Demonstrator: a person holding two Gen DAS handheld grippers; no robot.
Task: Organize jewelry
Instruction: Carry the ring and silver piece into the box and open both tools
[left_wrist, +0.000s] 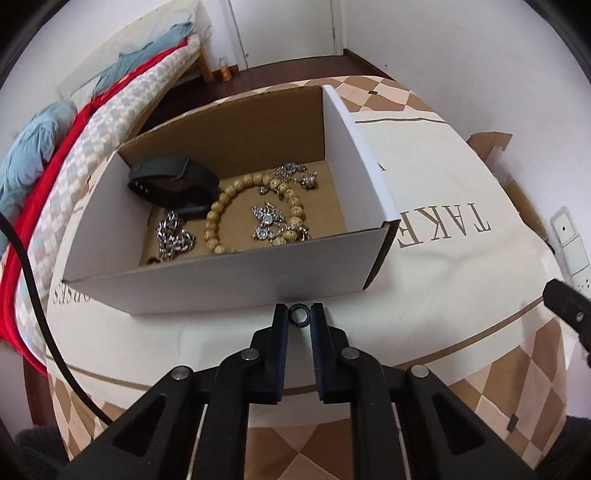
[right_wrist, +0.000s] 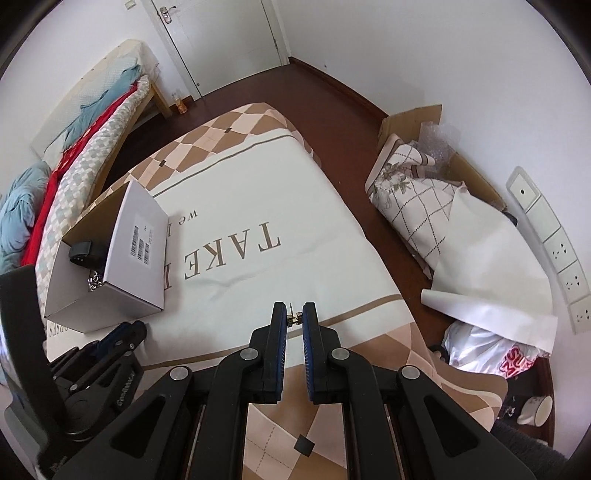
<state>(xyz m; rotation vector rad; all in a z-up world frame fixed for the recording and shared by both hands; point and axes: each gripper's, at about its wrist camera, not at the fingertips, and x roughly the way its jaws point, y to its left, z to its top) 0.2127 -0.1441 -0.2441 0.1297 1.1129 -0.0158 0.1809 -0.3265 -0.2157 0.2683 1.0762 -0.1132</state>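
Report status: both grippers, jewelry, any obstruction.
Left gripper shut on small dark ring. Right gripper shut on small gold earring. White cardboard box ahead, open. Nothing blocking.

Lighting: soft, even daylight, bright overall; source not in view. White walls slightly washed out.
Shadows: faint and diffuse; a dim interior in the cardboard box, a soft dark strip beneath its near wall.
Glare: small glints on the silver chain.
Distortion: strong fisheye bowing, black vignette at the corners of both views.
Focus: centre sharp; bedding at the left margin smeared.
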